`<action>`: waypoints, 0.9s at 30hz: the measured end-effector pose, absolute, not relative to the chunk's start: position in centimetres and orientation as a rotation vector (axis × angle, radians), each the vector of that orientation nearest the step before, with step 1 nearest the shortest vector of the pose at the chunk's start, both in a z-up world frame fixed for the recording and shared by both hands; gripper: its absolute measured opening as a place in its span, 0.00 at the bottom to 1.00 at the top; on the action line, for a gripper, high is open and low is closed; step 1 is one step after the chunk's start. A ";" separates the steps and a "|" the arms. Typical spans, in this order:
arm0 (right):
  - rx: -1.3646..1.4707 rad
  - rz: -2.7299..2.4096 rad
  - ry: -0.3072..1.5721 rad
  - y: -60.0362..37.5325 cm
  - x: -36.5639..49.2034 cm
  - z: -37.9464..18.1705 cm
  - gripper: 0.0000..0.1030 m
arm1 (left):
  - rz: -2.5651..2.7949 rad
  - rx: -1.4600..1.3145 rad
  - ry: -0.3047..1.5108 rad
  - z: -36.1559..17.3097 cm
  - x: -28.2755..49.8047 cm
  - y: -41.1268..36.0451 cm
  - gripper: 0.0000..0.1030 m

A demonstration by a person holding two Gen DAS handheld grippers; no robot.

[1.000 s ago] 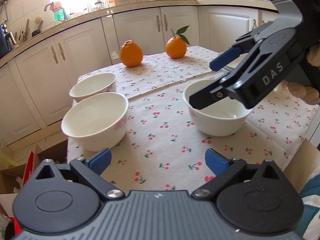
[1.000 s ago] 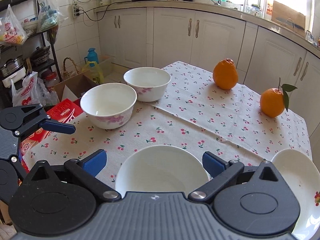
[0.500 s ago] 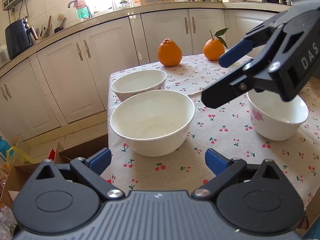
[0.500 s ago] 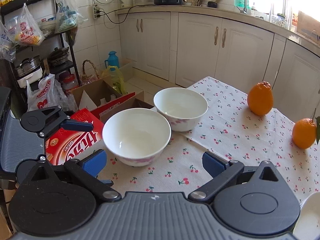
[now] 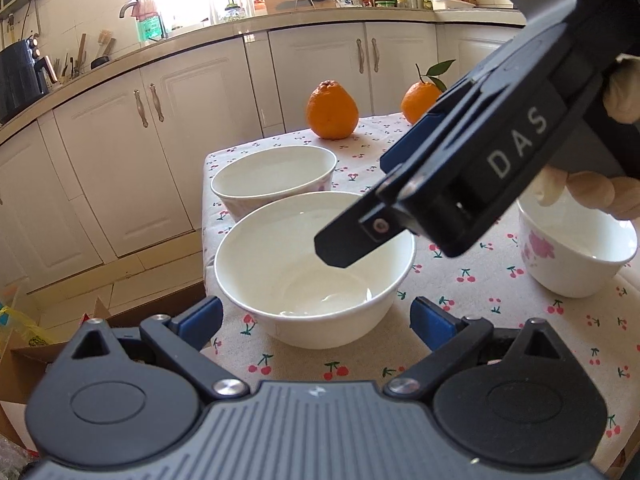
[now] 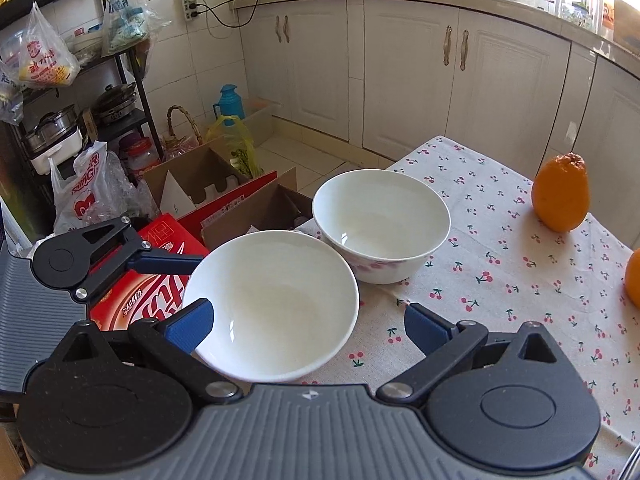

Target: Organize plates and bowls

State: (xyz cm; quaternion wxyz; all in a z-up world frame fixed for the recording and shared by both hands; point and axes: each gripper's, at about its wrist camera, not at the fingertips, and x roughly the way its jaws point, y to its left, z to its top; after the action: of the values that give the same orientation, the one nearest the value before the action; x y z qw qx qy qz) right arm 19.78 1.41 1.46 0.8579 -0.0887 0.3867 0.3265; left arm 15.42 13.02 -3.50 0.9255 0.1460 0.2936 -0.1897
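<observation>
Three white bowls sit on a table covered with a cherry-print tablecloth (image 5: 480, 292). The nearest bowl (image 5: 316, 264) stands close to the cloth's near edge, directly ahead of the left gripper (image 5: 316, 316), whose blue-padded jaws are spread wide on either side of it without touching it and hold nothing. Just behind it, almost rim to rim, is a second bowl (image 5: 274, 178) with a faint pink flower pattern near its base. A third bowl (image 5: 576, 252), marked with a pink flower, stands well apart to the right, partly behind the person's fingers. The right gripper (image 6: 308, 320) hangs above the nearest bowl, its jaws also wide open and empty; in the left wrist view its black body crosses over that bowl's rim. Two oranges (image 5: 332, 110) rest farther back on the cloth, one bearing a green leaf. White kitchen cabinets (image 5: 168, 140) line the wall behind, and cardboard boxes (image 6: 208, 184) lie on the floor beside the table.
</observation>
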 end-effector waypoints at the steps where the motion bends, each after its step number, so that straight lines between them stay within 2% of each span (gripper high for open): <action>1: -0.181 0.691 0.820 1.5 20.1 1.4 0.97 | -0.396 0.295 0.603 -3.5 15.5 13.0 0.97; 5: -0.150 0.707 0.860 1.7 21.2 0.9 0.84 | -0.411 0.272 0.595 -3.5 15.9 13.3 0.95; 9: -0.120 0.715 0.884 1.8 22.0 0.6 0.82 | -0.423 0.257 0.592 -3.3 16.2 13.5 0.94; 11: -0.114 0.718 0.894 1.8 22.2 0.4 0.76 | -0.424 0.252 0.590 -3.3 16.3 13.6 0.94; 17: -0.103 0.732 0.899 2.1 22.4 0.2 0.71 | -0.426 0.241 0.587 -3.3 16.3 13.8 0.91; 27: -0.105 0.767 0.904 2.1 22.7 0.3 0.71 | -0.433 0.244 0.590 -3.1 16.4 13.9 0.91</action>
State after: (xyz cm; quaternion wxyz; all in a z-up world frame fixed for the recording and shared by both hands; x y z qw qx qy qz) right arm 22.70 2.12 0.29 0.8280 -0.0493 0.4259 0.3614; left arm 16.39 13.89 -3.10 0.9265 0.1191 0.2876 -0.2113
